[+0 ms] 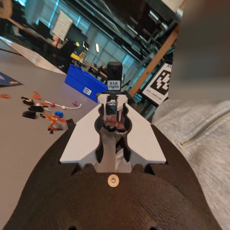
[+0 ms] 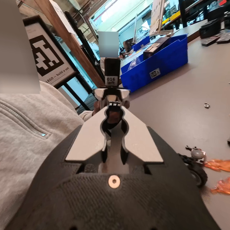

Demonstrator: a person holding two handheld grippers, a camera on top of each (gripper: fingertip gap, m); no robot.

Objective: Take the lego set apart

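A small dark Lego piece (image 1: 110, 110) with grey and white studs is held in the air between my two grippers, which face each other tip to tip. My left gripper (image 1: 113, 105) has its fingers closed in around one end of it. My right gripper (image 1: 112, 117) is shut on the other end. In the right wrist view the piece (image 2: 114, 104) sits at the tips of my right gripper (image 2: 114, 107), with my left gripper (image 2: 112, 100) just behind it. A hand shows behind each gripper.
Loose Lego parts (image 1: 37, 109) lie on the grey table (image 1: 24, 143): orange flames, black bits, a white chain. A black wheel (image 2: 199, 174) and more flames (image 2: 217, 164) lie at the right. A blue bin (image 2: 155, 67) stands behind. A grey zip sweater (image 1: 192, 136) is close by. Left and right tips are no more than a few centimetres apart. The black wheel (image 2: 199, 174) is about equally far from each gripper, around 15 cm. Seen from the left wrist view (image 1: 71, 120) as well.
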